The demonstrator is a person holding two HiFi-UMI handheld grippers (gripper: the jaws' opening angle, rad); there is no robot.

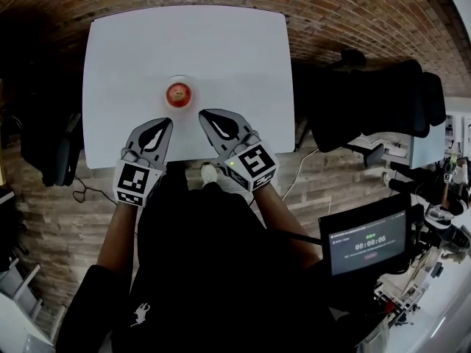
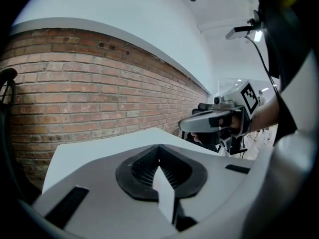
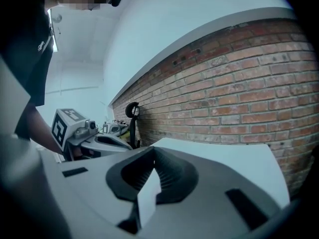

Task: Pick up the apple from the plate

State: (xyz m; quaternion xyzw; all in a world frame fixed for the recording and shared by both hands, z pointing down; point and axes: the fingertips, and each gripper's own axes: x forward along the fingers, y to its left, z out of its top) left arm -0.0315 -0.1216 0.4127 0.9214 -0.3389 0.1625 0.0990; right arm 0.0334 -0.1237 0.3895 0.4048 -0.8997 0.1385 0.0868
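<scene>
Looking down, you have the apple (image 1: 178,93) sitting small, round and red, with a paler glint on top. It rests on a little pale plate (image 1: 179,79) near the middle of the white table (image 1: 243,50). Your left gripper (image 1: 165,123) and right gripper (image 1: 204,114) both point toward it from the table's near edge. Each has its fingers pressed together, with nothing between them. The apple lies just beyond the two tips, in the gap between them, touching neither.
</scene>
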